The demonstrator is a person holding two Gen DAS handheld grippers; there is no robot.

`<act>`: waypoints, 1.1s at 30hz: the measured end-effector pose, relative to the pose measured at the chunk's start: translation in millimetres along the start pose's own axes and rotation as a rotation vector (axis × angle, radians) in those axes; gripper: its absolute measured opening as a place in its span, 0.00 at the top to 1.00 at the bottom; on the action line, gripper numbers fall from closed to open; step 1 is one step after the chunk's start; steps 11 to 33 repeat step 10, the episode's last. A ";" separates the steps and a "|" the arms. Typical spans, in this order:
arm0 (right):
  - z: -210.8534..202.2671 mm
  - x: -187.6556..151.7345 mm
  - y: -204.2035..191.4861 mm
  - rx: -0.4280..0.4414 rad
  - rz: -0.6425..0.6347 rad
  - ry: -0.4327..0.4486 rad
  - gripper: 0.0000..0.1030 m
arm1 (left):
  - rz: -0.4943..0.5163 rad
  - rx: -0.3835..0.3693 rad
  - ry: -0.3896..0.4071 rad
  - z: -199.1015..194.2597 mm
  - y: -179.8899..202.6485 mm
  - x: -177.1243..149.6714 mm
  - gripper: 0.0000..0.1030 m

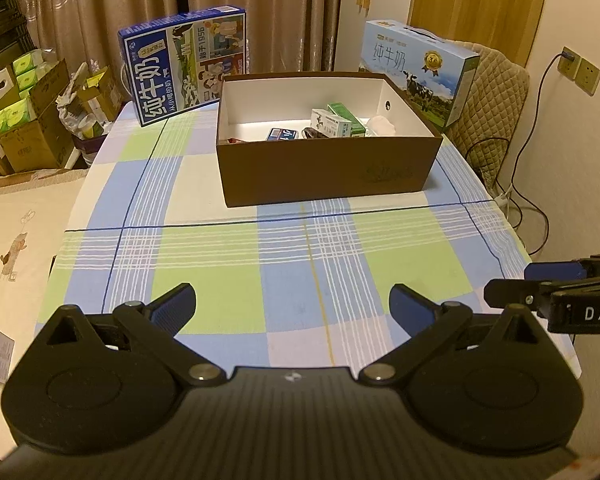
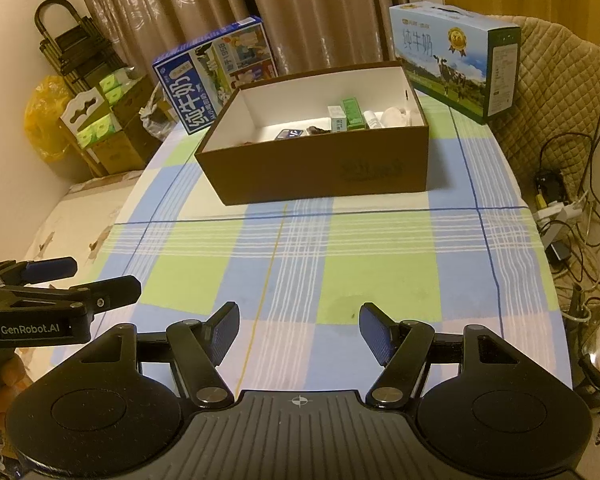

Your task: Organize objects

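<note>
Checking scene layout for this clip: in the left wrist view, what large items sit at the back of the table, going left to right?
Dark blue milk carton → open brown box → light blue milk carton with handle.

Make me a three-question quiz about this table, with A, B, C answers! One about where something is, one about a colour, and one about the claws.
1. Where are the small packets?
A. Inside the brown box
B. Loose on the cloth
C. On top of the milk cartons

2. What colour is the brown box inside?
A. Red
B. White
C. Black

3. How are the two claws?
A. Both shut on a packet
B. One holds the box
C. Both open, holding nothing

Answers:
1 A: the small packets lie within the walls of the brown box, and the cloth in front is bare.
2 B: its inner walls are white.
3 C: the left claw and the right claw each show a wide gap with only cloth between the fingers.
</note>
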State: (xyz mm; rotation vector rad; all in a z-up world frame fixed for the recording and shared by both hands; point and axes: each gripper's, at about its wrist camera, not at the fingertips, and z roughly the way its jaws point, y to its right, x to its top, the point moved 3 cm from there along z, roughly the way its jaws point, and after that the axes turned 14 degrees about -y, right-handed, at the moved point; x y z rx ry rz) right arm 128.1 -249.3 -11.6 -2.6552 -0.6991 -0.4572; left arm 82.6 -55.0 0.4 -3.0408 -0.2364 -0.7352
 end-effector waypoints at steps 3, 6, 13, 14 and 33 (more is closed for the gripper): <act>1.2 2.6 2.2 0.002 -0.002 -0.002 0.38 | -0.002 0.000 0.000 1.3 0.4 2.2 0.01; 2.5 5.7 4.3 0.001 -0.003 -0.003 0.38 | -0.003 0.003 -0.002 2.0 0.5 3.3 0.01; 4.7 9.1 6.0 0.002 -0.005 -0.006 0.38 | -0.007 0.006 -0.006 6.7 1.2 11.8 0.01; 4.7 9.1 6.0 0.002 -0.005 -0.006 0.38 | -0.007 0.006 -0.006 6.7 1.2 11.8 0.01; 4.7 9.1 6.0 0.002 -0.005 -0.006 0.38 | -0.007 0.006 -0.006 6.7 1.2 11.8 0.01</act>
